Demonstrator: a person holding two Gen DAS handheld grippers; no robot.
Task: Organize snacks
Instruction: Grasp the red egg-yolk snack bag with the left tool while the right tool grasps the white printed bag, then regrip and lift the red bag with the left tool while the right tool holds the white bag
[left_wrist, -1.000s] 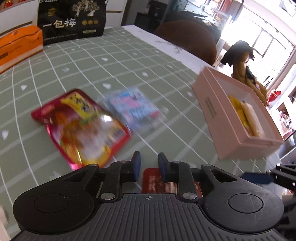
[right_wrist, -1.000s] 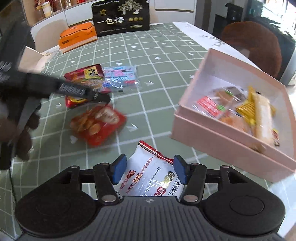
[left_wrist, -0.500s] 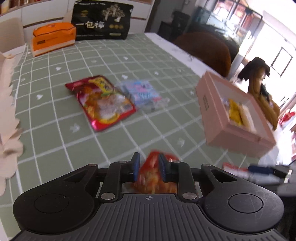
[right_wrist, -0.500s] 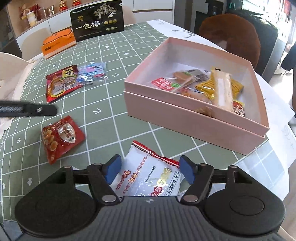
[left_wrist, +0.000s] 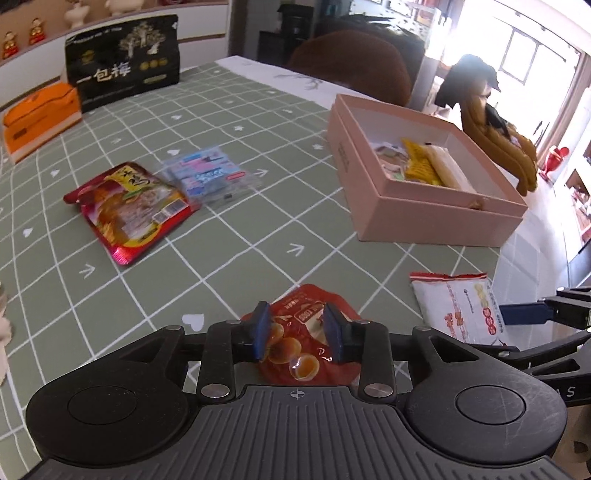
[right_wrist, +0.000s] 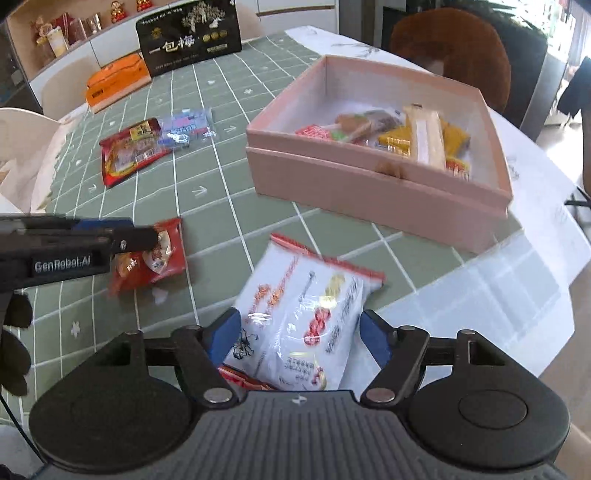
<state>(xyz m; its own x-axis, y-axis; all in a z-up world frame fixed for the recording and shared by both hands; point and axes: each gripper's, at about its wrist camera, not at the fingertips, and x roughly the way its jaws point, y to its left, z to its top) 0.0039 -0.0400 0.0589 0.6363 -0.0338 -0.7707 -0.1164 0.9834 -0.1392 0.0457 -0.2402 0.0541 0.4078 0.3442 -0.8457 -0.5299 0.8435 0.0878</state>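
red snack packet (left_wrist: 306, 347) between opening left tool (left_wrist: 297, 332) pads (unpressed), on green tablecloth (left_wrist: 229, 236)

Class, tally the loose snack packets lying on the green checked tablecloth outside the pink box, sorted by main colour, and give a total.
Red foil packets: 2, the large one and the small one
White packet with red edge: 1
Clear packet with blue and pink print: 1
Total: 4
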